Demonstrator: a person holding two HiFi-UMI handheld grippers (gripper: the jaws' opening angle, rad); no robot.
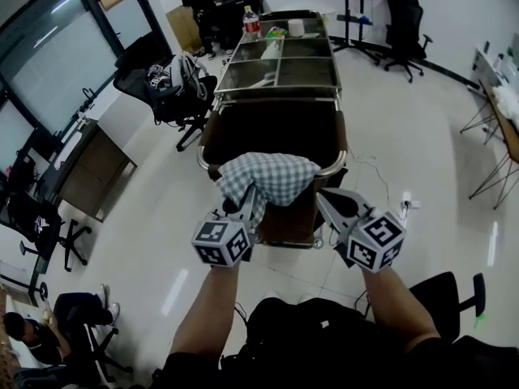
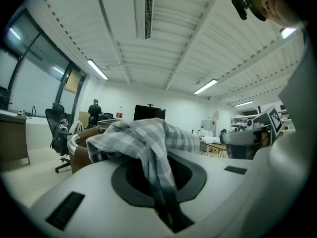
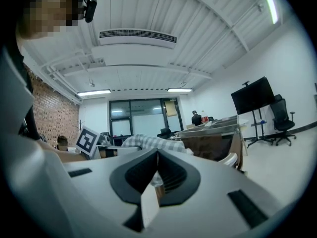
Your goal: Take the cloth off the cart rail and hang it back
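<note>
Left gripper (image 1: 248,206) fingers pinch cloth (image 1: 268,177), right gripper (image 3: 157,153) fingers closed empty, head view shows it draping rail (image 1: 332,168)

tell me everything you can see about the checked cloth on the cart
The checked cloth is grey and white and looks like soft woven fabric. It lies crumpled over the cart's near rail, with part hanging down on the person's side. The left gripper is shut on a bunched fold at its lower left edge.

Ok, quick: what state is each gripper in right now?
left gripper: closed on the checked cloth.
right gripper: closed, nothing between its jaws.
</note>
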